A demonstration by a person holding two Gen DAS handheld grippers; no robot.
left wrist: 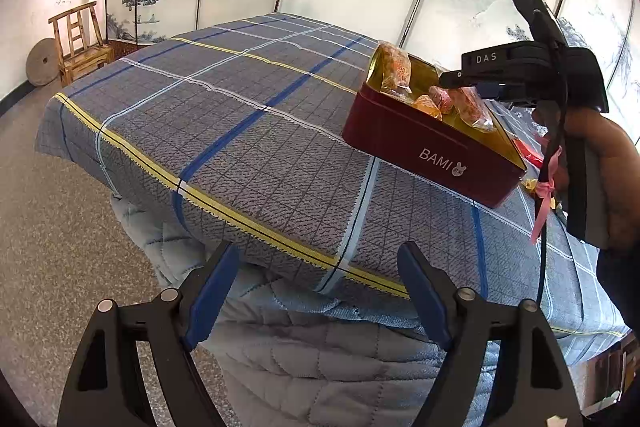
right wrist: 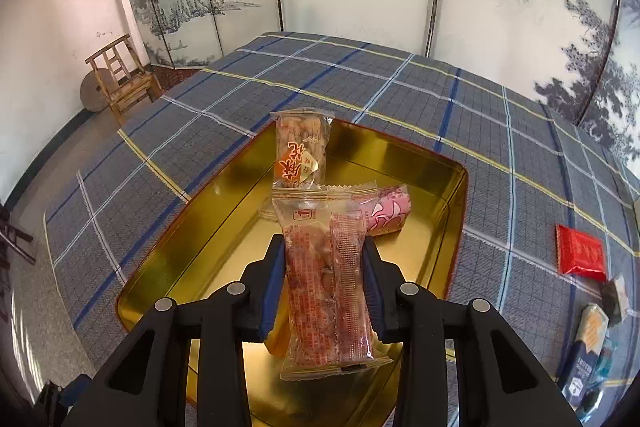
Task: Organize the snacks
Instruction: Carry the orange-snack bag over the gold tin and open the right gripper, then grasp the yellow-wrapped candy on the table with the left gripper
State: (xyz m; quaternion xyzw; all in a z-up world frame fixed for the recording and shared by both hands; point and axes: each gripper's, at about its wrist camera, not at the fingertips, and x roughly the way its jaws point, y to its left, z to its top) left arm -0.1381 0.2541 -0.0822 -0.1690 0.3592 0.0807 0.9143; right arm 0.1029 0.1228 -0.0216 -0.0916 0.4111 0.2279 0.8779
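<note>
Lower the clear snack packet into the gold-lined tin and let go gently.

The plaid bedspread (right wrist: 360,87) is soft, so the rigid red tin (left wrist: 432,147) may tip; your right gripper (right wrist: 326,287) pinches the crinkly packet (right wrist: 324,279) over the tin, above the orange packet (right wrist: 300,151) and pink roll (right wrist: 390,213), while your left gripper (left wrist: 316,299) gapes wide, holding nothing.

Left gripper (left wrist: 318,301) held low at near edge, jaws spread wide, nothing between its blue pads. Right gripper (right wrist: 325,291) reaches fwd, jaws pinched on a clear snack packet (right wrist: 326,287); person's right hand (left wrist: 608,179) wraps its handle, far right.
</note>
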